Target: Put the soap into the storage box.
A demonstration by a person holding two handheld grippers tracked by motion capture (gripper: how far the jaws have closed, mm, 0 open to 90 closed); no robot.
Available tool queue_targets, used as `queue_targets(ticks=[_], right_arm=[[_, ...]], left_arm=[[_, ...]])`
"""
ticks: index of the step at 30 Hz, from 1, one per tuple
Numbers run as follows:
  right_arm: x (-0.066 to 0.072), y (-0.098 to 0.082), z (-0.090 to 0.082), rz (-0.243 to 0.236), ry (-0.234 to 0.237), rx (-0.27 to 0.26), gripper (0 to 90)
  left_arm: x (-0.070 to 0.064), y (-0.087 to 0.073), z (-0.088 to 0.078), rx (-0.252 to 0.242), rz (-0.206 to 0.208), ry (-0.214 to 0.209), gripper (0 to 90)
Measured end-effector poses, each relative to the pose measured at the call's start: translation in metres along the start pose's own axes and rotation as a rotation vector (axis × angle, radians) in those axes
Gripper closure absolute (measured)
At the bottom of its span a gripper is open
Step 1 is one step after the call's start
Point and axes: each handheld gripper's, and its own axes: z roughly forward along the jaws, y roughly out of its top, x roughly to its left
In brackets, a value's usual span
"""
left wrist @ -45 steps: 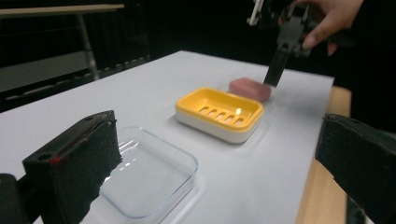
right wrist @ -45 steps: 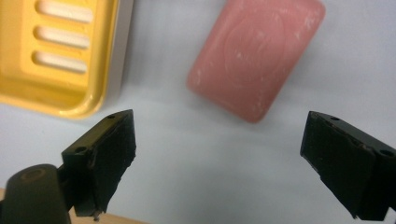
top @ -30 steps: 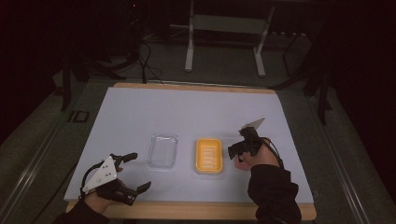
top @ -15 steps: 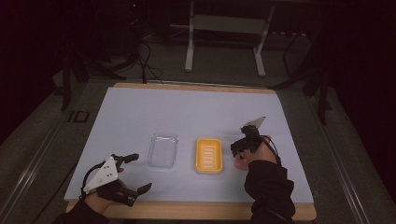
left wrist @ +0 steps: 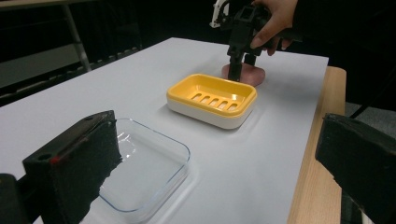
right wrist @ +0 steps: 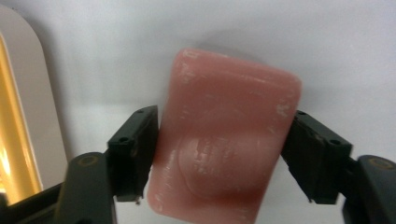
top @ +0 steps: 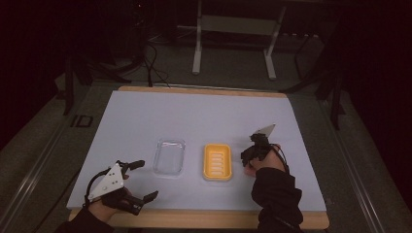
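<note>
Pink soap bar (right wrist: 224, 144) lies flat on the white bench (top: 145, 121), just beside the yellow soap dish (top: 217, 161) on its right. The right claw (right wrist: 219, 154) points down over it; its jaws have just been closing and now press the bar's two long sides. Open bench surface spreads beyond the bar toward the far and right edges. The clear glass tray (top: 169, 157) sits left of the dish, slightly apart from it. Near the bench's front wooden edge, the left claw (top: 141, 180) rests with jaws spread wide, holding nothing.
</note>
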Motion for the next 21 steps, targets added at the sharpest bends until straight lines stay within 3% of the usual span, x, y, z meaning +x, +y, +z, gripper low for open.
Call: queue_targets(ticks=[7,11,16,21], right_arm=[[0.0032,-0.0004,0.0005,-0.017,-0.028,-0.012,35.1],[0.0008,-0.0003,-0.0003,-0.04,-0.021,0.002,35.8],[-0.0014,0.0002,-0.0048,-0.078,-0.047,-0.016,36.6],[-0.001,0.0009,-0.008,-0.077,-0.026,-0.012,37.0]], left_arm=[[-0.0004,-0.0001,0.0002,0.005,0.004,-0.001,0.2],[-0.0003,-0.0001,0.0001,0.004,0.004,-0.003,0.2],[0.0004,-0.0002,0.0001,-0.001,-0.001,-0.003,0.2],[0.001,-0.0002,0.0005,-0.003,-0.007,-0.007,0.2]])
